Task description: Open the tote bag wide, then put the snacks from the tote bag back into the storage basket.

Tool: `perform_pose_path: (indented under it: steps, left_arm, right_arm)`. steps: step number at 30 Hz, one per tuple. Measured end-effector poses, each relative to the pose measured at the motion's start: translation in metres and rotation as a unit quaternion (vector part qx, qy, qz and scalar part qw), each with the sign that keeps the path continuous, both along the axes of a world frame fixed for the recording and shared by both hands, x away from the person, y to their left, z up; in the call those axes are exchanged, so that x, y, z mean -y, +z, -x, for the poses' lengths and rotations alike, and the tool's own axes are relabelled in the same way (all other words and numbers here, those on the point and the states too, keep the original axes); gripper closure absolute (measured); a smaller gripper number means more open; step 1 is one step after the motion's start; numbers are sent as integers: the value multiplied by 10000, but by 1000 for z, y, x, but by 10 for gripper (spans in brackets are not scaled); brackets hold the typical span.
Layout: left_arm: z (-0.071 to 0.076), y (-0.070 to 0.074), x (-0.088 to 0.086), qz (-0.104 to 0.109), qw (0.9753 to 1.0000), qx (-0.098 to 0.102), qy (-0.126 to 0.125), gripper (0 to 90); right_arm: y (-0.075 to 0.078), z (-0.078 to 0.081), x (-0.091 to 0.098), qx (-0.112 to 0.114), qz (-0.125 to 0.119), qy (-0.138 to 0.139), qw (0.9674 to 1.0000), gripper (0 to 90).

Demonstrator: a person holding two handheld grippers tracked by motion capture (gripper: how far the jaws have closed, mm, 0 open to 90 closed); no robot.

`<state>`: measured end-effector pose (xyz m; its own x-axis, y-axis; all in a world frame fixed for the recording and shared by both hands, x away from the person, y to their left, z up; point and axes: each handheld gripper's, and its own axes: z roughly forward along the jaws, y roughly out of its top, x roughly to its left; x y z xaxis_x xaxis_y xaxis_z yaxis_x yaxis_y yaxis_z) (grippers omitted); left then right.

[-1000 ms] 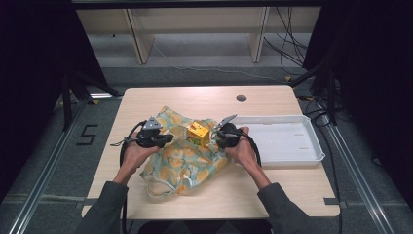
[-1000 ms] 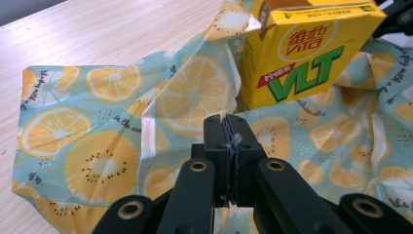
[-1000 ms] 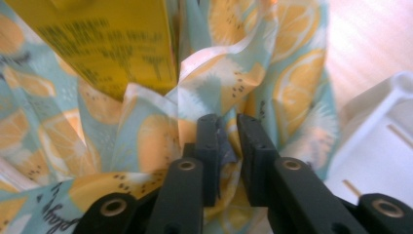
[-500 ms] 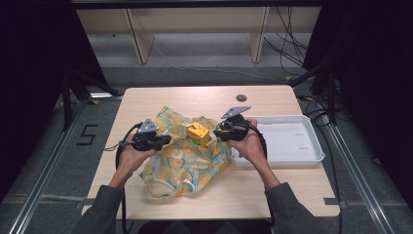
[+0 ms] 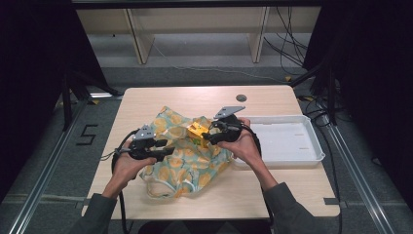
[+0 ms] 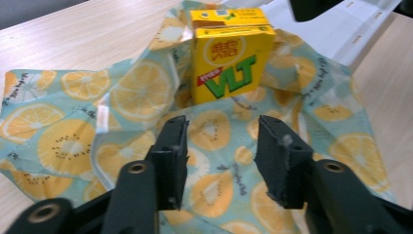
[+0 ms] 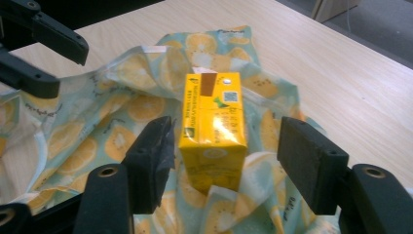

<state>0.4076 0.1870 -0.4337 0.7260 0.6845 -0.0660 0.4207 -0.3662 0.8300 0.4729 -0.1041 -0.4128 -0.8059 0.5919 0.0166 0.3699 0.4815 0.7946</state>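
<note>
Yellow carton (image 7: 213, 127) upright on fruit-print cloth (image 5: 182, 163)

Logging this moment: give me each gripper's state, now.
Left gripper: open, jaws just opening, above the fruit-print cloth, holding nothing.
Right gripper: open, jaws just opening; yellow drink carton between them, not gripped.

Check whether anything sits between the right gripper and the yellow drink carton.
Nothing visible does. The carton stands upright on the fruit-print cloth, straight ahead of the right gripper, whose jaws have just been opening and stand apart on either side of it.
</note>
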Motion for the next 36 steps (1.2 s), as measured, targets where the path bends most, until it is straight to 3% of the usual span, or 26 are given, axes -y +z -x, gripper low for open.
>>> perform_pose_path:
  steps: [3, 4, 5, 8, 10, 12, 13, 14, 15, 18, 19, 23, 24, 26, 28, 31, 33, 34, 36]
  left_arm:
    - [12, -1, 4, -87, 9999, 30, -64, 456]
    - [15, -1, 5, -79, 10000, 37, -44, 441]
    - [18, -1, 4, -195, 9997, 25, -127, 427]
    - [25, -3, 7, -55, 10000, 0, -45, 399]
    - [30, -4, 7, -99, 9999, 34, -55, 390]
    - [34, -4, 7, -160, 9998, 31, -70, 373]
    - [37, -5, 8, -3, 10000, -6, -19, 368]
    - [39, -5, 7, -69, 10000, 4, -11, 364]
    - [42, -7, 8, 27, 10000, 20, 41, 354]
    - [49, -9, 8, -26, 10000, 18, 42, 331]
    - [50, -9, 7, -62, 10000, 61, -4, 324]
    - [59, -13, 8, -11, 10000, -50, -40, 291]
    - [62, -14, 7, -83, 9999, -92, -45, 286]
    - [67, -16, 8, -75, 9999, -75, 20, 253]
    - [70, -18, 8, -216, 9997, 83, -20, 255]
    - [78, -23, 9, -216, 9997, 49, 74, 255]
    - [84, -25, 12, -185, 9998, 98, 62, 255]
    - [87, -27, 13, -175, 9998, 94, 87, 255]
    - [92, -29, 14, -335, 9993, 158, 79, 254]
  right_arm:
    - [-2, -1, -3, 56, 31, 74, 10000, 358]
    - [-3, 0, -4, -13, 5, -39, 10000, 357]
    - [-4, -1, -4, 20, 16, 17, 10000, 359]
    - [-5, -1, -4, -49, 25, 41, 10000, 362]
    - [-7, -4, -5, 127, 65, 131, 9998, 359]
    - [-7, -3, -5, 58, 51, 75, 9999, 354]
    - [-7, -2, -6, -7, 30, 2, 10000, 349]
    - [-6, -2, -6, -66, 72, 36, 9999, 345]
    - [-6, -2, -6, -47, 96, 70, 9999, 340]
    - [-9, -3, -7, 96, 88, 65, 9999, 319]
    - [-9, -3, -8, -3, 87, -26, 10000, 314]
    - [-10, -4, -8, -89, 159, -31, 9998, 293]
    - [-11, -4, -9, -73, 161, -41, 9998, 280]
    - [-12, -6, -11, -7, 141, -21, 9999, 279]
    - [-11, -6, -12, -58, 215, 2, 9998, 275]
    - [-12, -6, -15, -128, 198, 25, 9997, 269]
    - [-15, -8, -17, -7, 194, -18, 9998, 261]
    - [-15, -8, -17, -81, 215, -56, 9997, 259]
    - [-14, -9, -18, -67, 282, 57, 9996, 257]
